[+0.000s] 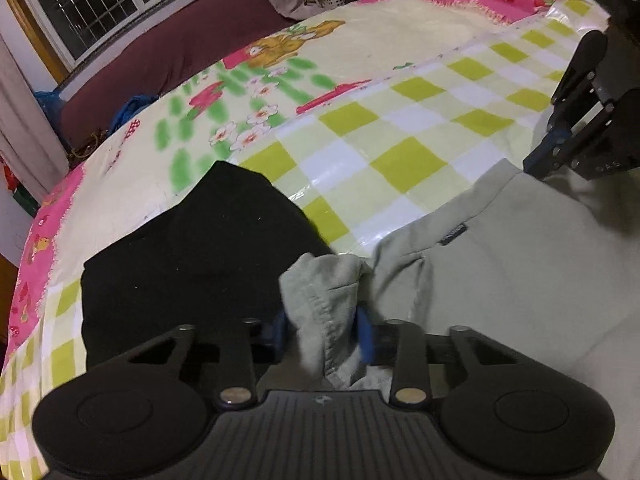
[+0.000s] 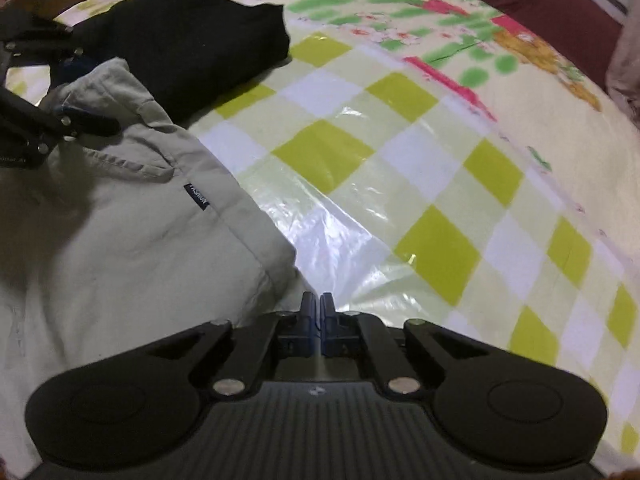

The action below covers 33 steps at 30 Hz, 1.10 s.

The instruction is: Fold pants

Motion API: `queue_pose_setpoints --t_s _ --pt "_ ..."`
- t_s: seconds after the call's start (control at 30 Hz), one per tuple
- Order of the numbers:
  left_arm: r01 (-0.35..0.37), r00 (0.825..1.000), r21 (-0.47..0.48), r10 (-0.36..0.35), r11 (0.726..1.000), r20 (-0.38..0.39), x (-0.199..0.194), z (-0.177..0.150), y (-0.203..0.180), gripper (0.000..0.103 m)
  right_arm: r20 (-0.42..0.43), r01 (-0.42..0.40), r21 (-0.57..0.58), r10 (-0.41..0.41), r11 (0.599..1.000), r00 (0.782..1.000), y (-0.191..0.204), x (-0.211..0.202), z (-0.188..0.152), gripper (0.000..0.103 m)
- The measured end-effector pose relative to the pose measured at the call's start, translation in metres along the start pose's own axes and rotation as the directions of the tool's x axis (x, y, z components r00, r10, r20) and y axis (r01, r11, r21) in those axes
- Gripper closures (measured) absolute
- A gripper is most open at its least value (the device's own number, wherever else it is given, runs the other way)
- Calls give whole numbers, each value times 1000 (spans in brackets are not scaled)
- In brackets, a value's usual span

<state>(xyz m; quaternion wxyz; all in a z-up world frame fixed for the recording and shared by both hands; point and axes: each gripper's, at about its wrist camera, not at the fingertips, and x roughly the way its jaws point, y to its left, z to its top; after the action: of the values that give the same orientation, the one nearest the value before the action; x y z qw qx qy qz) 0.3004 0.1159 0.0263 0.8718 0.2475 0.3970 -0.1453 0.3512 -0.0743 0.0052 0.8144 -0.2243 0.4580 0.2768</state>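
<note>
Light grey-green pants (image 1: 500, 264) lie on the checkered sheet, with a small dark label near a seam. My left gripper (image 1: 326, 328) is shut on a bunched corner of the pants, and cloth fills the gap between its blue pads. From the right wrist view, that gripper (image 2: 86, 94) sits at the pants' (image 2: 120, 240) far corner. My right gripper (image 2: 318, 308) is shut with its fingers pressed together, right beside the near corner of the pants. I see no cloth between its fingers. In the left wrist view, the right gripper (image 1: 540, 158) rests at the pants' far edge.
A folded black garment (image 1: 192, 248) lies just left of the pants, also seen at the top of the right wrist view (image 2: 180, 40). The glossy green-and-white checkered sheet (image 2: 400, 160) covers a flowered bedspread (image 1: 248, 112). A maroon bench (image 1: 168, 48) and a window stand beyond the bed.
</note>
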Motion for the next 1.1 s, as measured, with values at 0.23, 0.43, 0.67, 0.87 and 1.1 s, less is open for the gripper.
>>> queue_pose_setpoints --t_s 0.23,0.43,0.67,0.87,1.1 --pt "10 994 -32 -6 999 110 -88 -31 -7 68 193 2 103 -22 995 981 18 -118 -39 102" --pt "14 988 -80 -1 997 157 -174 -116 -40 65 239 -22 127 -9 992 971 82 -196 -123 102" --pt "-23 998 -123 29 992 49 -171 -180 -78 64 105 -73 267 46 961 993 139 -153 -193 102" --pt "-57 993 -147 71 987 94 -184 -187 -78 63 116 37 122 -51 992 992 173 -156 -185 96" --pt "-35 988 -190 63 981 141 -195 -189 -75 63 140 130 124 -147 984 979 150 -152 -174 54"
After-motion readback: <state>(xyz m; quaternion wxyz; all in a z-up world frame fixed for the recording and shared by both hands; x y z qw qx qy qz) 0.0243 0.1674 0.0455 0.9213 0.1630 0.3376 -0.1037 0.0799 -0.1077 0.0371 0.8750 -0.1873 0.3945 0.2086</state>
